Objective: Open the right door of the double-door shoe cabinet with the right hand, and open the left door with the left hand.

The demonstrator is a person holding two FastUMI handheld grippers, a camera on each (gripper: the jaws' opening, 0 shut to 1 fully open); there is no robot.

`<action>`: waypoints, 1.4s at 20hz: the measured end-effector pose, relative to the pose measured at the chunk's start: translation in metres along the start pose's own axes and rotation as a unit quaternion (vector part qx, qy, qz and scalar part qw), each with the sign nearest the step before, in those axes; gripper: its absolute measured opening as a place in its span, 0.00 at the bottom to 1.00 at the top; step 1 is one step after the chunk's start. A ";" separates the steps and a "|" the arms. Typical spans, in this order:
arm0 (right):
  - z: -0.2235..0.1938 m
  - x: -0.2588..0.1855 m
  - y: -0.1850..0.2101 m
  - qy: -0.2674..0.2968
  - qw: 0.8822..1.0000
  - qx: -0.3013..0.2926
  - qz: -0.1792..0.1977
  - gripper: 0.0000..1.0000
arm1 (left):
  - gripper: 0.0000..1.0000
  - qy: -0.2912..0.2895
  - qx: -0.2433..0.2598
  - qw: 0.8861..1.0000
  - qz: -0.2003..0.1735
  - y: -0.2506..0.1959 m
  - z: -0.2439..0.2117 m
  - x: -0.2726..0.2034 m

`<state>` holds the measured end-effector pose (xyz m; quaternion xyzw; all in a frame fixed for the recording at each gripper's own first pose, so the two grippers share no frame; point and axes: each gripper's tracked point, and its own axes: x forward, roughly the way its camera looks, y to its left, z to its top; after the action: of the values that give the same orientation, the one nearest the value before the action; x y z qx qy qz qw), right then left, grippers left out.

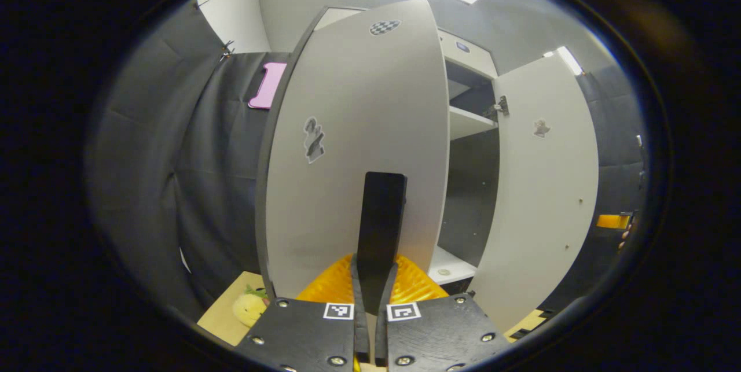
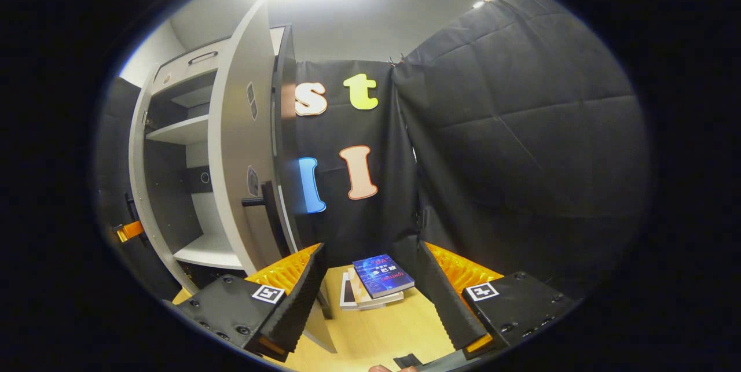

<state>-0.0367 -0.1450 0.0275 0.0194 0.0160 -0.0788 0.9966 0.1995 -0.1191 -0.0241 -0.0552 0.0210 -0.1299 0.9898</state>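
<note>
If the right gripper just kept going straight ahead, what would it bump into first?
Probably the stack of books on the wooden floor, right between the open right gripper fingers. Behind them hangs the black cloth wall. Depth is hard to judge.

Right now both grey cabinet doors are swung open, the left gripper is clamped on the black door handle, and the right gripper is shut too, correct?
Not quite. In the right gripper view the right gripper is open, fingers spread wide with nothing between them. The rest holds: both grey cabinet doors stand open, and the left gripper is clamped on the black door handle.
</note>
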 end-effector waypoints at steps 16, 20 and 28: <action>-0.008 -0.046 0.028 -0.011 1.000 0.009 -0.002 0.98 | 0.04 -0.005 0.018 0.999 0.051 0.103 0.006 -0.056; -0.011 -0.054 0.024 -0.011 1.000 0.005 -0.010 0.98 | 0.02 0.016 0.028 0.997 0.067 0.156 0.003 -0.057; -0.013 -0.069 0.014 -0.004 1.000 0.003 -0.029 0.98 | 0.00 0.008 0.025 0.998 0.054 0.148 0.005 -0.054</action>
<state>-0.1028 -0.1203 0.0173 0.0214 0.0126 -0.1075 0.9939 0.1850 0.0380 -0.0349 -0.0282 0.0281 -0.0770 0.9962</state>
